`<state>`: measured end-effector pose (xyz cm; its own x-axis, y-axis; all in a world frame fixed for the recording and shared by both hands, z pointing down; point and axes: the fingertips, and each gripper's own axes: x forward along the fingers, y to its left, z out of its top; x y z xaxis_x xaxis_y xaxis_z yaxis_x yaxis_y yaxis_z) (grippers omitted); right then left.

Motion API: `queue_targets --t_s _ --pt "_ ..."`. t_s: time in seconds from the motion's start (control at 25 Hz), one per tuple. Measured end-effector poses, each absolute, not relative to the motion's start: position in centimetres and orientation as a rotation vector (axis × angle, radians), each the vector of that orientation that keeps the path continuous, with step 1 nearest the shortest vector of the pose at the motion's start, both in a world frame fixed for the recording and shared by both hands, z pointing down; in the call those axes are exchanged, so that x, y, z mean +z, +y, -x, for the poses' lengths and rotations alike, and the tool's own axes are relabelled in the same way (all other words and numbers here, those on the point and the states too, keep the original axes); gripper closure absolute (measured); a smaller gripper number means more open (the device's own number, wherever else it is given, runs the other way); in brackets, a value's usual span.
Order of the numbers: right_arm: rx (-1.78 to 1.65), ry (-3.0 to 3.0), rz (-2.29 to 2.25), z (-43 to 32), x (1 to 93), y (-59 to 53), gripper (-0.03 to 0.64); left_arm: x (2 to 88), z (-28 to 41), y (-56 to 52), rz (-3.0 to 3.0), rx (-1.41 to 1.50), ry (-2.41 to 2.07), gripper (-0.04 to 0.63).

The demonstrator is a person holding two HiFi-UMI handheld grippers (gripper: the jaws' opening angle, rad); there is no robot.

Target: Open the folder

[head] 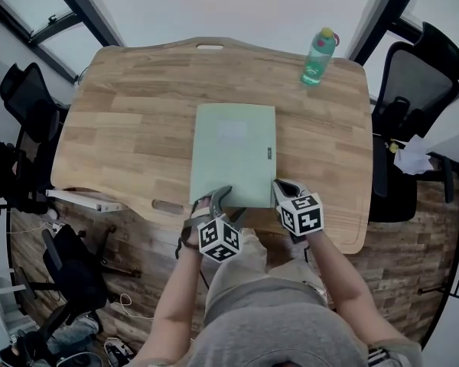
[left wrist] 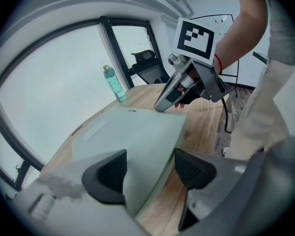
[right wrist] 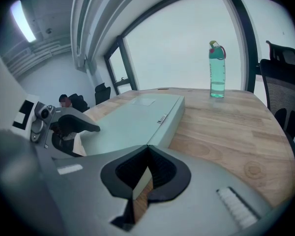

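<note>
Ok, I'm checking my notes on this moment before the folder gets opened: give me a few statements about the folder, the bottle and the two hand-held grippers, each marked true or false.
1. The folder lies closed and flat on the desk. True.
2. The bottle stands on top of the folder. False: it stands on the desk near the far right corner, well apart from the folder.
3. The left hand-held gripper is clamped shut. False: its jaws stand wide apart, with the folder's near edge between them.
4. The right hand-held gripper has its jaws closed on the folder's near right corner. True.
</note>
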<state>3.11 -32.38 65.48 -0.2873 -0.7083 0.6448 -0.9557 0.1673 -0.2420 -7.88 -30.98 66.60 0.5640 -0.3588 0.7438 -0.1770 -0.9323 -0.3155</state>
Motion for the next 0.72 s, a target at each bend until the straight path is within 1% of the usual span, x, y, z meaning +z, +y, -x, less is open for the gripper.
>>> queue_targets --t_s 0.08,0.24,0.48,0.72 --pt "0.889 -2.068 -1.567 -3.1 65.5 -32.4 0.614 66.6 7.8 -30.9 2.579 -1.296 0.44 0.29" --pt "0.914 -2.069 -1.55 -3.2 65.5 -32.4 0.612 66.4 7.7 -30.5 2.567 -1.29 0.43 0.329" --pt "0.91 -2.066 -1.54 -3.2 65.5 -32.3 0.612 65.4 7.9 -30.1 2.606 -1.251 0.46 0.399" --pt "0.929 -2.076 -1.531 -3.1 65.7 -32.4 0.612 65.0 8.0 -29.8 2.605 -1.243 0.481 0.436"
